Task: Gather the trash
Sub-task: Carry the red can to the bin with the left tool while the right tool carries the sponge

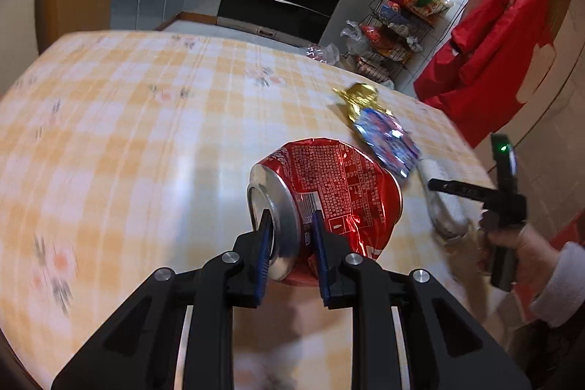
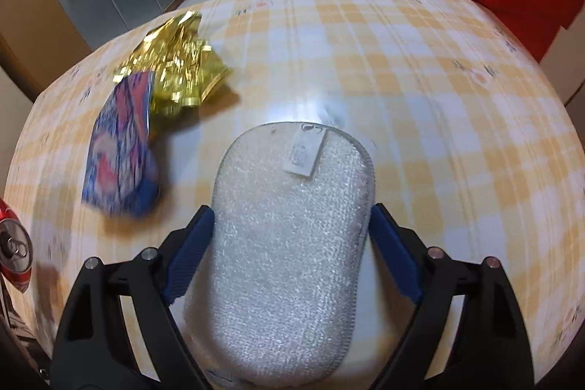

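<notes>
Checked tablecloth (image 1: 128, 119) — crushed can (image 1: 329, 192) sideways, top toward left claw (image 1: 290, 229).

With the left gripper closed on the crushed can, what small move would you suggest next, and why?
Probably lift the crushed red can slightly off the table with the left gripper. Its fingers already pinch the can's rim end, so the grasp looks made. The blue wrapper and gold wrapper lie just beyond it, and the right gripper holds the silver sponge nearby, so rising straight up seems safest.

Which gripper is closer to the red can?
Left. The left gripper is shut on the can. The right gripper holds a sponge, off to the can's right.
</notes>
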The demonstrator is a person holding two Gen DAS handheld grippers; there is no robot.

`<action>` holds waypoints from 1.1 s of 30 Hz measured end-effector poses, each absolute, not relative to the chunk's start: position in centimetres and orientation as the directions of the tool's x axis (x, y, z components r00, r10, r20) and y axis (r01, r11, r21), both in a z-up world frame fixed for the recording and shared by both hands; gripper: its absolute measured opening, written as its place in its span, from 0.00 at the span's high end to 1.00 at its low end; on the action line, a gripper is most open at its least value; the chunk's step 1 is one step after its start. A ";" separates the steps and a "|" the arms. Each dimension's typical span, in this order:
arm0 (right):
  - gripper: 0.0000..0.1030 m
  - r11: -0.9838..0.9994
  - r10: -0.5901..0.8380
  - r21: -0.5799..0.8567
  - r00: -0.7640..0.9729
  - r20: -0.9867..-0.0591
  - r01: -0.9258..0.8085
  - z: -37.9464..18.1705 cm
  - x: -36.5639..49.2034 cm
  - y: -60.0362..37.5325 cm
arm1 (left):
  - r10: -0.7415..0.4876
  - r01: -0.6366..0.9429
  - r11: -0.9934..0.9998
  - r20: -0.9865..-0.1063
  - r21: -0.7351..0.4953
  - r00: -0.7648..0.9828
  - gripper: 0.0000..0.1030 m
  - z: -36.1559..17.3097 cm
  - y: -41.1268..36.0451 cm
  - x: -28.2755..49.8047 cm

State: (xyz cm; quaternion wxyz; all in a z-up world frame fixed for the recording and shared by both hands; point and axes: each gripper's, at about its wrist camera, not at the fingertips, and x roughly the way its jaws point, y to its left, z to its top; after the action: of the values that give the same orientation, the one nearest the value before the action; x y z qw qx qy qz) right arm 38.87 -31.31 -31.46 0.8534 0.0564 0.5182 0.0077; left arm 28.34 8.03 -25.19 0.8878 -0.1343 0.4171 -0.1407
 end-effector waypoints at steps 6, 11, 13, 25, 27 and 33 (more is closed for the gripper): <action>0.17 0.996 0.076 0.041 0.481 -0.873 -0.083 -31.0 33.2 -31.0 | -0.394 0.160 0.912 -0.693 -0.378 0.604 0.79 -25.0 6.1 22.6; 0.18 0.988 0.156 0.129 0.535 -0.830 -0.089 -29.3 28.9 -30.7 | -0.382 0.167 0.918 -0.681 -0.361 0.625 0.79 -23.7 5.7 18.9; 0.18 0.979 0.199 0.184 0.562 -0.803 -0.084 -28.1 27.4 -30.4 | -0.371 0.170 0.923 -0.676 -0.346 0.637 0.79 -23.0 5.7 17.8; 0.18 0.945 0.325 0.267 0.650 -0.687 -0.190 -22.0 20.2 -26.3 | -0.318 0.099 0.931 -0.646 -0.352 0.694 0.79 -19.9 8.5 10.7; 0.18 0.936 0.348 0.286 0.653 -0.673 -0.204 -21.4 18.9 -25.8 | -0.313 0.089 0.930 -0.642 -0.356 0.700 0.79 -19.6 8.9 9.7; 0.18 0.920 0.391 0.296 0.662 -0.640 -0.257 -19.4 14.3 -24.2 | -0.283 0.064 0.935 -0.626 -0.348 0.727 0.79 -18.3 10.1 7.1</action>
State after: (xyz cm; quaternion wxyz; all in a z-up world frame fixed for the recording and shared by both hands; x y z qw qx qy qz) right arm 14.26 -24.22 -19.44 0.9071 0.0906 0.3704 0.1784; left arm 7.14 10.08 -18.35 0.9165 -0.1530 0.3573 -0.0946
